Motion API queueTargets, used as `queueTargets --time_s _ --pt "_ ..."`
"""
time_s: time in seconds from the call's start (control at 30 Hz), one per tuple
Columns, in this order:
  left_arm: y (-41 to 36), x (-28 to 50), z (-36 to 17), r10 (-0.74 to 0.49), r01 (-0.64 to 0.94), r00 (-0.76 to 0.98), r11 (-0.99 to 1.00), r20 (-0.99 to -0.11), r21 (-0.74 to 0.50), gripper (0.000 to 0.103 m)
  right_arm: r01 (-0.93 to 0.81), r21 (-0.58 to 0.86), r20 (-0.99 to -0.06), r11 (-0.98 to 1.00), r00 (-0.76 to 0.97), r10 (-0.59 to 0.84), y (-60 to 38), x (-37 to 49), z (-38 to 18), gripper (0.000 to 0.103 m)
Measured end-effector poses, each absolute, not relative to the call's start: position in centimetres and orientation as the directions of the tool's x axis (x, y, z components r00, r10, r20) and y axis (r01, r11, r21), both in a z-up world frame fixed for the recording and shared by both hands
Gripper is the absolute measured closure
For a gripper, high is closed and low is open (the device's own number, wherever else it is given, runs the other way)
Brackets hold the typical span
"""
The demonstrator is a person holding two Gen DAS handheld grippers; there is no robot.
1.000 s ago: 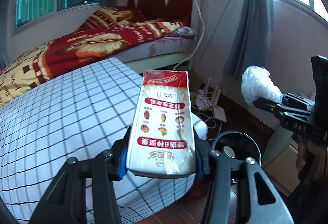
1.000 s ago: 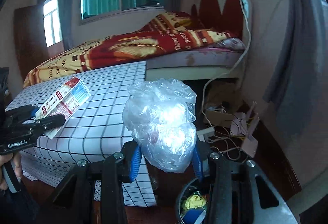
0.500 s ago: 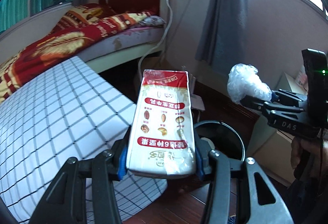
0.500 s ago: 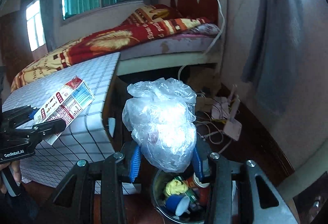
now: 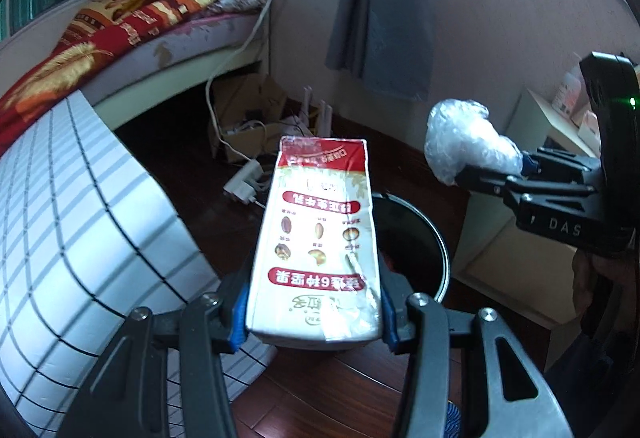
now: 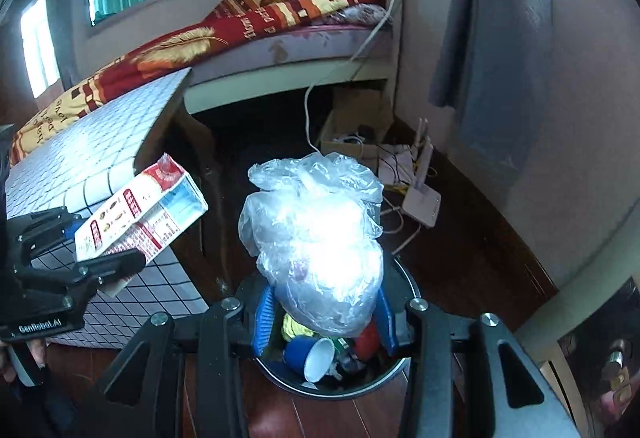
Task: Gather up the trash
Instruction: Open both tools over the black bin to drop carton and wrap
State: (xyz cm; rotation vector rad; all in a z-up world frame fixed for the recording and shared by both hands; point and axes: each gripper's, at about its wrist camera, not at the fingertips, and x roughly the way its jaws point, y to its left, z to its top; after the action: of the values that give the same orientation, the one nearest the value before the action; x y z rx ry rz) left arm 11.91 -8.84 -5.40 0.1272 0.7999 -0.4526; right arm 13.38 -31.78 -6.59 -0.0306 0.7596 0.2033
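Note:
My left gripper [image 5: 312,322] is shut on a white and red milk carton [image 5: 316,238], held over the near rim of a round black trash bin [image 5: 436,238]. The carton also shows at the left of the right wrist view [image 6: 140,213]. My right gripper [image 6: 324,318] is shut on a crumpled clear plastic bag [image 6: 316,238], directly above the bin [image 6: 384,378], which holds a blue cup, yellow scraps and other trash. The bag also shows in the left wrist view [image 5: 468,137].
A table with a white grid cloth [image 5: 72,217] stands left of the bin. Behind are a bed with a red quilt [image 6: 248,25], a cardboard box, a white router [image 6: 420,197] and cables on the dark wood floor, a grey curtain [image 5: 384,5], and white furniture [image 5: 520,258] at right.
Both grippers have moved right and tilted down toward the bin, away from the table. The bin now lies under both held items. Both grips are unchanged.

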Motion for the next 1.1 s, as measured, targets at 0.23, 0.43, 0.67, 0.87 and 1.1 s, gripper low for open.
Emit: queueTargets --time_s 0.23,0.43,0.67,0.87,1.1 --pt "-10.3 12.6 -8.3 -0.35 0.453 0.534 0.887 -0.769 -0.089 0.052 -0.186 0.046 -0.743 0.981 0.65 0.158 -32.8 13.6 -10.1 0.059" --pt "-11.5 13.5 -10.5 -0.361 0.454 0.476 0.882 -0.802 -0.127 0.052 -0.189 0.035 -0.786 0.981 0.602 0.143 -33.7 14.2 -13.3 0.059" --pt "-13.4 14.9 -13.0 -0.371 0.46 0.402 0.872 -0.837 -0.166 0.052 -0.205 0.032 -0.833 0.978 0.536 0.139 -34.1 15.2 -16.7 0.059" --pt "-14.1 16.4 -15.1 -0.361 0.448 0.354 0.875 -0.863 -0.183 0.052 -0.234 0.038 -0.858 0.972 0.491 0.152 -33.5 16.2 -19.0 0.059" --pt "-14.7 17.8 -17.3 -0.338 0.44 0.298 0.879 -0.893 -0.185 0.037 -0.296 -0.068 -0.868 0.953 0.488 0.09 -32.2 16.9 -20.5 0.016"
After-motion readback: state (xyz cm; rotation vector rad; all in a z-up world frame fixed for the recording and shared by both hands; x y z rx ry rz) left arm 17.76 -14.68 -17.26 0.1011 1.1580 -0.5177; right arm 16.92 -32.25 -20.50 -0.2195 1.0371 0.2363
